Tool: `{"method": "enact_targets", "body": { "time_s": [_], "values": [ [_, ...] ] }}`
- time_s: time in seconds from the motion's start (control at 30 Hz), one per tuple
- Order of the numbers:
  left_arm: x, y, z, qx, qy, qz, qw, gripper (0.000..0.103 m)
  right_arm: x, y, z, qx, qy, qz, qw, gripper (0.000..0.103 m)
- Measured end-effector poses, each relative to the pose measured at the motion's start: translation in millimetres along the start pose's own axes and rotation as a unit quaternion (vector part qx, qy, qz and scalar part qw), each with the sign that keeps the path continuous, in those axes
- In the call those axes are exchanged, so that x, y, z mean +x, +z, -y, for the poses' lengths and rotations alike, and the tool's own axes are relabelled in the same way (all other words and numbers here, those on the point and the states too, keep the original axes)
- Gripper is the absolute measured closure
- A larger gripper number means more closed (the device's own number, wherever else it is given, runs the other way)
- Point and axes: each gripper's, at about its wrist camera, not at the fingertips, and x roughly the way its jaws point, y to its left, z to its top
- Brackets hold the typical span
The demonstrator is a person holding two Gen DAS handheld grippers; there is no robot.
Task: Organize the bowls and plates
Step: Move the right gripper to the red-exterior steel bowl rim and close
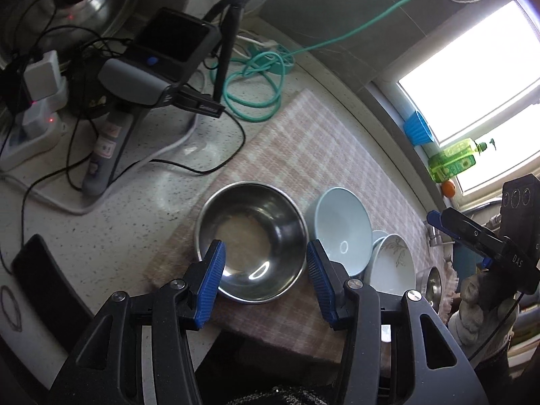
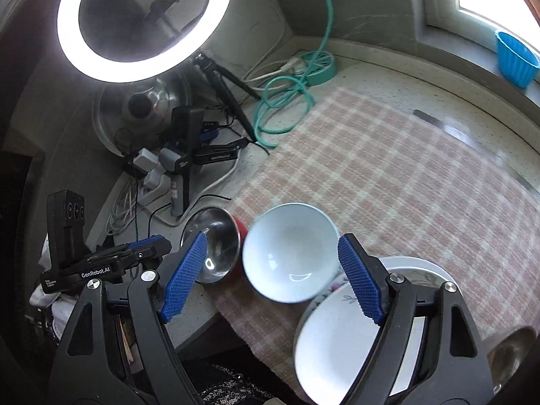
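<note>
Both tools gape wide and hold nothing: the left tool [image 1: 265, 281] hovers over a steel bowl [image 1: 251, 241] on the checked cloth [image 1: 337, 155], the right tool [image 2: 271, 278] over a pale blue bowl [image 2: 290, 251] leaning on 2 stacked plates [image 2: 337, 337]. The tilted bowl sits near the tabletop edge, so a nudge could probably slide it off or knock the steel bowl.

You are in a home kitchen. A speckled stone table [image 1: 111, 236] runs under a bright window [image 1: 472, 77], with a green bottle of dish soap [image 1: 454, 160] and a blue cup [image 1: 417, 128] on the sill. A pink checked cloth [image 2: 388, 168] carries a steel bowl [image 1: 251, 241], a pale blue bowl [image 2: 290, 253] and white plates [image 2: 337, 337]. A ring light [image 2: 145, 22] and a power strip [image 1: 30, 128] stand at the back.
</note>
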Motion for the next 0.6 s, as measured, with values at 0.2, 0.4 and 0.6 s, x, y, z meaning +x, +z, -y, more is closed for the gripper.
{"method": "enact_targets", "body": {
  "time_s": [0.2, 0.4, 0.6],
  "values": [
    [5.6, -11.4, -28.6, -0.047, 0.001, -0.006, 0.9989, 0.055, 51.8, 20.6, -34.4, -0.044, 0.027, -0.055, 0.997, 0.022],
    [18.2, -20.6, -42.1, -0.075, -0.012, -0.018, 0.997, 0.055, 100.1, 27.5, -53.9, -0.088, 0.021, -0.114, 0.989, 0.042],
    [22.7, -21.7, -49.5, -0.095, -0.022, -0.015, 0.9952, 0.056, 129.8, 27.6, -61.4, -0.116, 0.004, -0.151, 0.982, 0.059]
  ]
}}
